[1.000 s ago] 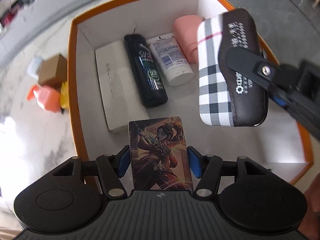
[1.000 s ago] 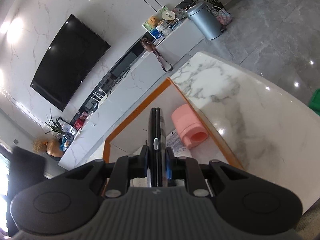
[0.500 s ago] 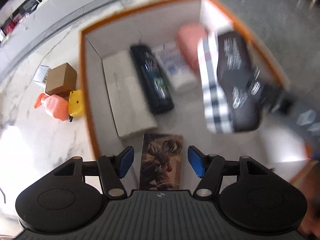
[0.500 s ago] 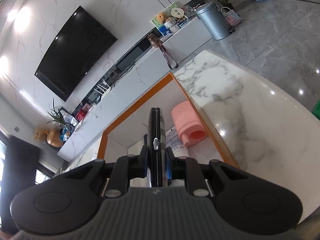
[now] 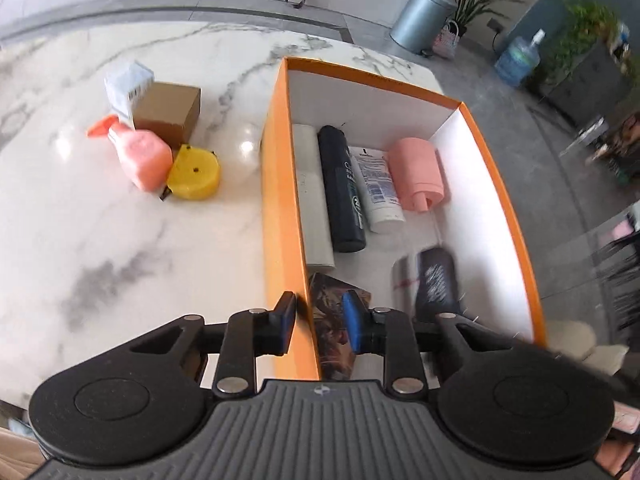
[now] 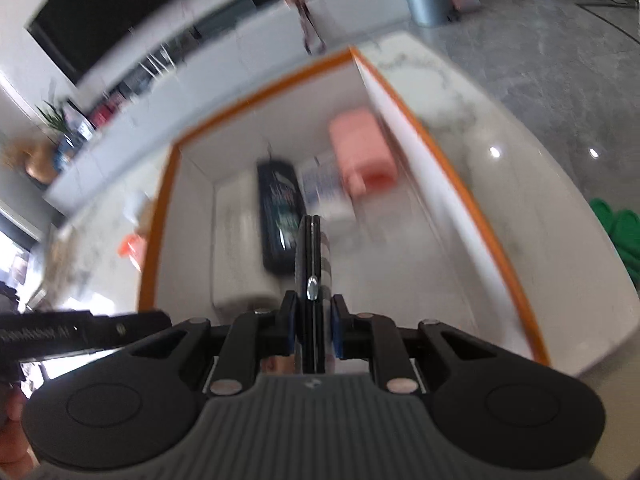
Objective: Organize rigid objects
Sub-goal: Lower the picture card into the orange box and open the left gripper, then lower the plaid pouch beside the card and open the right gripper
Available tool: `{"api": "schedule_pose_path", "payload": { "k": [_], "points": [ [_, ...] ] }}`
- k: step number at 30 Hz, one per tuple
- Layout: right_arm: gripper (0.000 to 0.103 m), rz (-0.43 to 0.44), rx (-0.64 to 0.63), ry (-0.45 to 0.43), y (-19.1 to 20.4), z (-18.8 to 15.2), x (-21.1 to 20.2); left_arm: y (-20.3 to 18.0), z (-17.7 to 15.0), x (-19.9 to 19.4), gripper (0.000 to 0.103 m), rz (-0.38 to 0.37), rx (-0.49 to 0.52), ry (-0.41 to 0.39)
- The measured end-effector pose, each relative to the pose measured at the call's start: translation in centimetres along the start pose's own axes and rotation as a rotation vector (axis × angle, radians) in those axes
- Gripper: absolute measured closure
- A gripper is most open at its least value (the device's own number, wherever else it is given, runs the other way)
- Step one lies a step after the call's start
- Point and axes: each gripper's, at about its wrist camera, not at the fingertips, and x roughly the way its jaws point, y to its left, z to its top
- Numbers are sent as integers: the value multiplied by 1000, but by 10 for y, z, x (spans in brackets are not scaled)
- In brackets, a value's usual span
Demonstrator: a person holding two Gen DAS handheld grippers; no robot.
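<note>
A white marble surface carries an orange-rimmed box, with a grey bin and plants on the floor beyond. The left gripper hangs over the box's near left wall, its jaws closing with nothing pressed between them; the picture card lies on the box floor just below them, apart from the pads. Ahead of that gripper inside the box lie a white carton, a dark bottle, a white tube and a pink bottle, side by side. Ahead and to its left, outside the box, wait a brown carton, a pink spray bottle and a yellow tape measure. The right gripper is clamped on the plaid glasses case, held edge-on above the box's free floor; the left wrist view shows it blurred, low and right of the left gripper. The case looks stiff-shelled and light, likely smooth-covered, so a hold across its narrow middle seems safest; it should lie flat once set down.
</note>
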Motion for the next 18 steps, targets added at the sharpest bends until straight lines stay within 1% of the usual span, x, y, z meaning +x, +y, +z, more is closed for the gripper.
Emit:
{"api": "schedule_pose_path", "payload": {
  "k": [2, 4, 7, 9, 13, 15, 18],
  "points": [
    [86, -20, 18, 51, 1, -2, 5, 6, -2, 1, 78, -15, -10, 3],
    [86, -46, 18, 73, 6, -2, 7, 10, -1, 1, 80, -38, -20, 10],
    [86, -40, 53, 120, 8, 0, 15, 21, 0, 2, 83, -78, -55, 18],
    [86, -51, 57, 136, 13, -1, 19, 25, 2, 4, 84, -96, -69, 24],
    [86, -37, 57, 161, 25, -2, 27, 31, 4, 6, 84, -127, -81, 34],
    [86, -39, 33, 157, 30, -2, 27, 33, 5, 7, 84, -141, -84, 40],
    [86, -30, -5, 179, 36, 2, 29, 36, 6, 8, 84, -157, -86, 48]
  ]
}}
